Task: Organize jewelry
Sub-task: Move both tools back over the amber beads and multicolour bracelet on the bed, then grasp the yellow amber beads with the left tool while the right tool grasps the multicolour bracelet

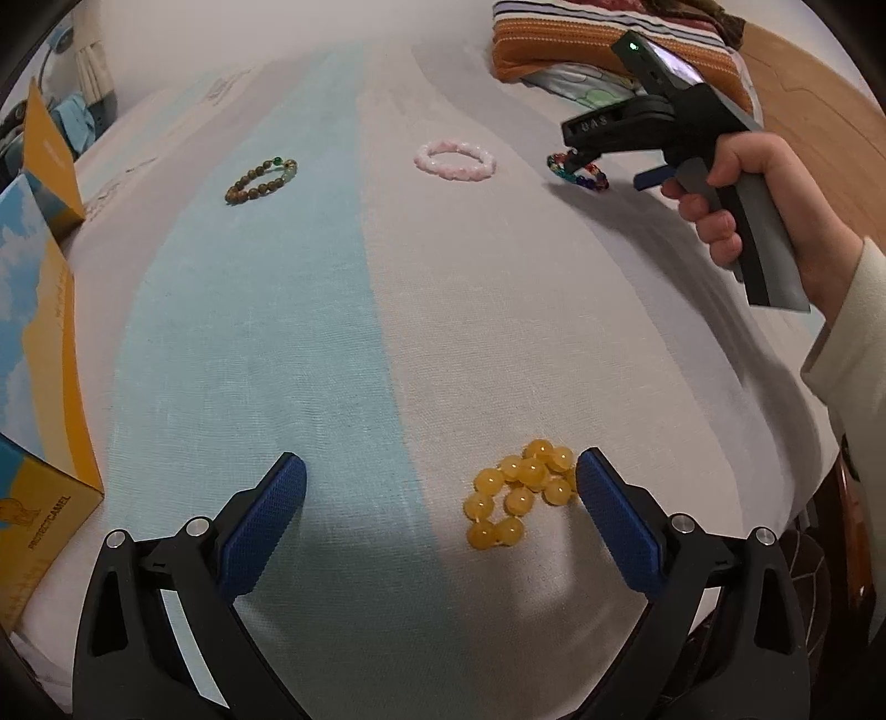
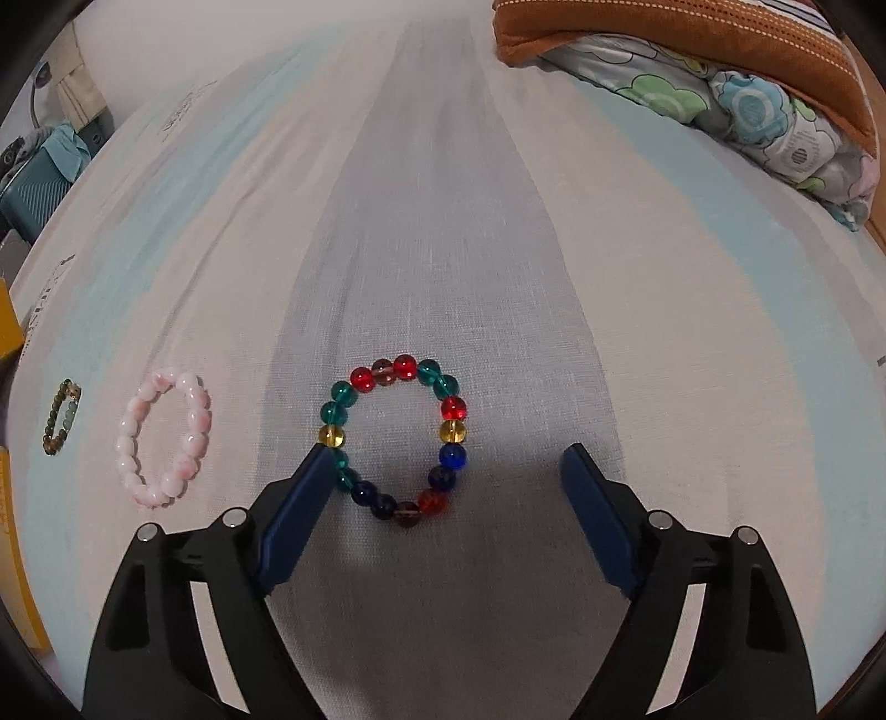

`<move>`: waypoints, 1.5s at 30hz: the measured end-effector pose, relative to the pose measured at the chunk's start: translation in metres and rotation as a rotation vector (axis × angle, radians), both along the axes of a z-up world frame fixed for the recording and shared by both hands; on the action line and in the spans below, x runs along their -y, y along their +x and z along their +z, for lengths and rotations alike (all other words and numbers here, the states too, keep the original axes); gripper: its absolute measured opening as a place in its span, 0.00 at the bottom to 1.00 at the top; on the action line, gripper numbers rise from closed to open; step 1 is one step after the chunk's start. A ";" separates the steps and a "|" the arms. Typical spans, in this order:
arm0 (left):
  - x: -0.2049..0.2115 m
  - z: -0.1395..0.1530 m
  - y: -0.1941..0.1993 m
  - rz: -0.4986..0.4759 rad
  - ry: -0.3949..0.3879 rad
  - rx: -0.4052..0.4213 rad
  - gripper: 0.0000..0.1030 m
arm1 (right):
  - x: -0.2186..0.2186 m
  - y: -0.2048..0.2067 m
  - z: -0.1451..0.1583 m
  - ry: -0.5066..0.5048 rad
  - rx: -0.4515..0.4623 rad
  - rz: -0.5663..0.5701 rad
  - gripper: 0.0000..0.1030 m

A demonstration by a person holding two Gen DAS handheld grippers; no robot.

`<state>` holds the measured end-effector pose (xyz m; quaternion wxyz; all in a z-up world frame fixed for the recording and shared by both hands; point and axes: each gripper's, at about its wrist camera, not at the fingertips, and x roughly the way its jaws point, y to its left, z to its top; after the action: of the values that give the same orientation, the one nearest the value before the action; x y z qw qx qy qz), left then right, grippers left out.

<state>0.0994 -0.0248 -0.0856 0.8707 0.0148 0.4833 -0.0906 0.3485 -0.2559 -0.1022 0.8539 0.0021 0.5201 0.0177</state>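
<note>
A yellow bead bracelet [image 1: 519,500] lies bunched on the striped bedsheet [image 1: 343,310]. My left gripper [image 1: 440,459] stands open low over it, the bracelet just inside the right finger. A multicolour glass bead bracelet [image 2: 404,366] lies in a ring on the sheet. My right gripper [image 2: 447,450] is open around its near part, and the left finger covers its left edge. In the left wrist view the right gripper [image 1: 573,160], held by a hand [image 1: 731,183], points down at that bracelet [image 1: 587,178]. A pink bracelet [image 2: 198,426] and a brown bead bracelet [image 2: 55,432] lie further left.
The pink bracelet [image 1: 426,163] and the brown bracelet [image 1: 243,185] lie at the far side of the sheet. A yellow and blue cardboard box [image 1: 50,387] stands at the left edge. Folded bedding with an orange cover [image 2: 692,50] lies at the far right.
</note>
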 end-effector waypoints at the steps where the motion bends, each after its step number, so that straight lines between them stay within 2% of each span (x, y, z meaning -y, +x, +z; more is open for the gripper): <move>1: 0.001 -0.001 0.000 0.000 0.003 0.002 0.93 | 0.000 0.000 -0.001 0.004 -0.004 -0.001 0.78; 4: 0.002 -0.003 0.001 0.001 -0.001 0.002 0.93 | 0.002 0.002 -0.003 0.015 -0.012 -0.005 0.77; 8: 0.003 -0.004 0.001 0.003 0.011 0.005 0.83 | -0.001 0.003 -0.003 0.034 -0.022 0.004 0.64; 12: 0.004 -0.004 0.002 0.002 0.015 -0.004 0.67 | -0.004 0.005 -0.002 0.043 -0.035 0.020 0.52; 18: 0.002 -0.006 0.001 0.020 0.062 -0.009 0.47 | -0.010 0.004 -0.001 0.057 -0.050 0.028 0.36; 19: 0.002 -0.005 0.001 0.022 0.065 -0.012 0.44 | -0.009 0.005 -0.001 0.058 -0.052 0.025 0.32; 20: 0.001 -0.005 0.001 0.022 0.066 -0.015 0.39 | -0.009 0.006 -0.001 0.055 -0.054 0.018 0.21; 21: 0.001 -0.004 0.001 0.024 0.067 -0.019 0.34 | -0.008 0.007 -0.003 0.028 -0.064 0.004 0.17; 24: 0.000 -0.003 0.001 0.027 0.074 -0.026 0.19 | -0.009 0.006 -0.005 0.022 -0.064 0.004 0.14; 25: -0.001 -0.003 0.002 0.030 0.075 -0.028 0.18 | -0.008 0.005 -0.005 0.018 -0.061 0.002 0.11; 26: 0.000 -0.003 0.001 0.032 0.075 -0.028 0.10 | -0.008 0.005 -0.005 0.016 -0.059 0.002 0.10; 32: -0.008 0.004 -0.001 0.034 0.038 -0.039 0.09 | -0.007 -0.001 -0.004 0.017 -0.046 -0.006 0.09; 45: -0.012 0.017 0.002 0.043 0.021 -0.050 0.09 | -0.008 -0.015 0.015 0.024 -0.007 -0.009 0.09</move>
<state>0.1013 -0.0124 -0.0690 0.8598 0.0114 0.5061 -0.0670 0.3337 -0.2483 -0.0874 0.8522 0.0145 0.5227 0.0201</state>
